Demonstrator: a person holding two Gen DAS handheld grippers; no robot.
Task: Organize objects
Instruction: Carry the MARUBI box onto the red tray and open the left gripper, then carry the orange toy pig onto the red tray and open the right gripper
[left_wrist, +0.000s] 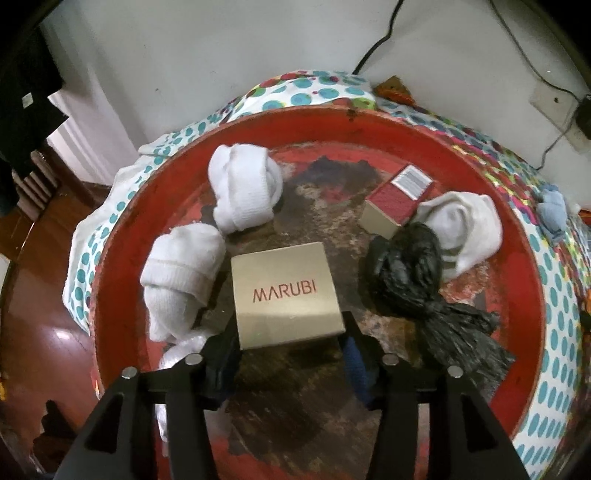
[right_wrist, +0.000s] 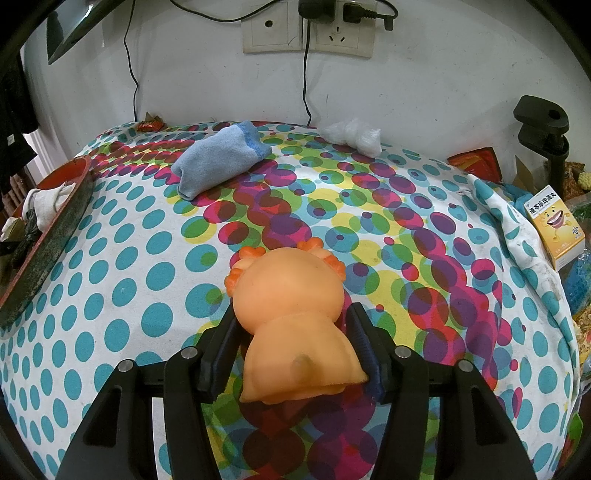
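Several things gathered: a good part of the sorting looks done, with a few pieces left out on the cloth.
Bench (right_wrist: 122, 288): covered in a dotted cloth, with the tray at its left edge and loose items along its far edge.
Red round tray (left_wrist: 517, 236): the collecting place, by the look of it, and already well filled.
White sock rolls: three in the tray, one at the far left (left_wrist: 242, 188), one at the left rim (left_wrist: 181, 273) and one at the right (left_wrist: 465, 229).
Black plastic bag (left_wrist: 410, 266): knotted, in the tray, touching the right sock roll.
Blue sock roll (right_wrist: 218, 162): out on the cloth near the bench's far edge, not yet gathered.
Orange toy figure (right_wrist: 288, 280): outside the tray, at the middle of the bench toward its near edge.
Right gripper (right_wrist: 292, 312): fingers pinching the toy's body from both sides. Carrying it to the tray is probably the step in hand.
Crumpled clear bag (right_wrist: 352, 134): at the far edge, right of the blue roll, also left to do.
MARUBI box (left_wrist: 284, 291): flat on the tray floor near its middle.
Left gripper (left_wrist: 291, 325): fingers spread, standing just outside the box's near corners. They seem not to press on it, so the box looks set down.
Red-and-gold box (left_wrist: 397, 199): in the tray, beside the right sock roll.
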